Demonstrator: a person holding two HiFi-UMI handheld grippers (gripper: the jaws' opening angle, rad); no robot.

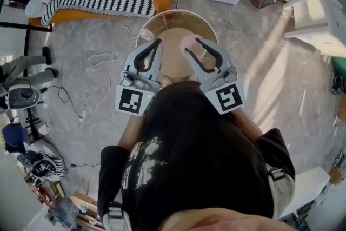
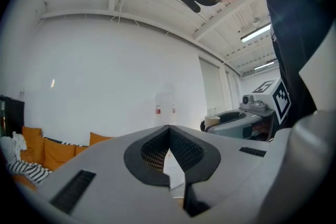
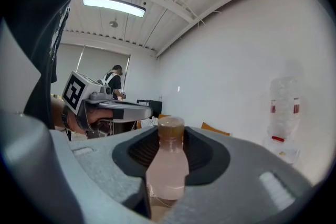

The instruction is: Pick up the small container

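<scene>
The left hand-held gripper [image 2: 168, 129] is seen with its jaws brought together and nothing between them, over the round surface [image 1: 174, 20]. At its 3 o'clock, the right hand-held gripper [image 3: 171, 134] is clamped on the small container [image 3: 168, 168], a pale capped bottle standing upright between the pads.

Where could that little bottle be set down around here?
The round table shows a bare strip between the left gripper and the right gripper, which holds the bottle; the rest is hidden under them. The grey floor right of it, up to the white shelf, is open. Left of the table, cables crowd the floor.
</scene>
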